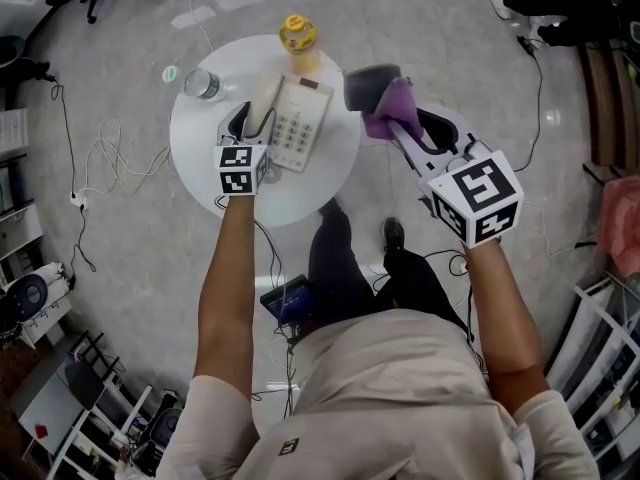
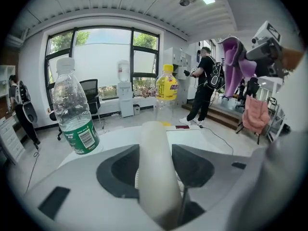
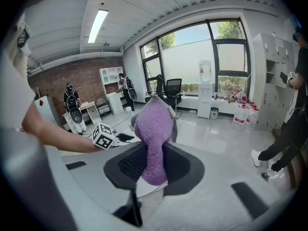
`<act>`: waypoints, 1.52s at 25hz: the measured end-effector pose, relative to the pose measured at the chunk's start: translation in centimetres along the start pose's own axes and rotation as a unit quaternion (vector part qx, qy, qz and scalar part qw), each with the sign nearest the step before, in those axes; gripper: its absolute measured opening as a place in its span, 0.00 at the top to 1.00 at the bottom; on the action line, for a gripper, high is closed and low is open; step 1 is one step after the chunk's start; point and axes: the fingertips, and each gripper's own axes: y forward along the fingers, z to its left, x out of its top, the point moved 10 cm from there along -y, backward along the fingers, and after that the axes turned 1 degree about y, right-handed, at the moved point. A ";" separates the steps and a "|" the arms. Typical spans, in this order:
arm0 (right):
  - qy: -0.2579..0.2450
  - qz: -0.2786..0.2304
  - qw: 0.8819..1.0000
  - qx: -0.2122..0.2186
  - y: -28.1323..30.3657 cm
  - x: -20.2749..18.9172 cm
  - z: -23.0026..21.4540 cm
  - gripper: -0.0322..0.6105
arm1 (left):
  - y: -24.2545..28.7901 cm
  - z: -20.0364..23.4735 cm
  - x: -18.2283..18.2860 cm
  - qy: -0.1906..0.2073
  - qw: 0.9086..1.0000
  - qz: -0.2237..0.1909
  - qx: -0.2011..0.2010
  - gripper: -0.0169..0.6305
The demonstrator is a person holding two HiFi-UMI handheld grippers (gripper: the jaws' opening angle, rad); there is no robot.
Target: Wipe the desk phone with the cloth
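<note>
The white desk phone [image 1: 300,128] lies in the middle of the round white table [image 1: 300,196]. Its handset [image 1: 263,103] runs along the phone's left side. My left gripper [image 1: 243,126] is shut on the handset [image 2: 155,172], which fills the gap between the jaws in the left gripper view. A purple cloth [image 1: 388,103] with a grey side hangs bunched in my right gripper [image 1: 405,128], which is shut on it, raised over the table's right edge. The cloth [image 3: 154,138] stands up between the jaws in the right gripper view.
A clear water bottle [image 1: 203,84] stands at the table's back left, and a yellow-capped bottle [image 1: 298,40] behind the phone. Cables lie on the floor to the left. A person [image 2: 204,81] stands further back in the room.
</note>
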 end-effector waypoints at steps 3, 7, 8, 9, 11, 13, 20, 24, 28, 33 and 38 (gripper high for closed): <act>0.000 0.002 1.000 0.002 -0.1 0.0 0.0 0.82 | 0.4 0.2 -0.7 0.019 1.000 -0.001 0.007 0.66; 0.000 0.004 1.000 0.005 0.1 -0.2 0.1 0.82 | 0.6 0.4 -1.1 0.035 0.999 0.003 0.005 0.66; 0.000 0.005 1.000 0.007 0.1 -0.3 0.2 0.82 | 0.6 0.3 -1.0 0.034 0.999 0.006 0.001 0.66; 0.000 0.005 1.000 0.009 0.1 -0.4 0.3 0.82 | 0.5 0.3 -1.0 0.034 0.999 0.010 -0.003 0.66; 0.000 0.006 1.000 0.013 -0.2 -0.5 0.4 0.82 | 0.3 0.2 -1.0 0.040 0.999 0.016 -0.006 0.66; -0.002 0.006 1.000 0.017 -0.5 -0.1 0.5 0.82 | 0.0 0.1 -0.7 0.049 0.999 0.014 -0.003 0.66; -0.008 0.000 0.999 0.031 -0.4 -0.1 1.0 0.82 | -2.3 -0.2 0.4 0.070 0.998 -0.007 0.004 0.66; -0.015 -0.004 0.999 0.043 -1.0 0.4 1.1 0.82 | -5.1 -0.4 2.0 0.073 0.997 -0.028 0.018 0.66; -0.022 -0.011 0.998 0.053 -2.2 0.6 1.4 0.82 | -8.7 -1.0 3.8 0.075 0.995 -0.054 0.036 0.66; -0.029 -0.024 0.997 0.060 -4.9 0.8 1.6 0.82 | -14.2 -2.3 6.1 0.079 0.991 -0.083 0.063 0.67; -0.033 -0.045 0.996 0.067 -8.3 1.0 1.9 0.82 | -20.8 -4.8 9.4 0.068 0.988 -0.114 0.085 0.70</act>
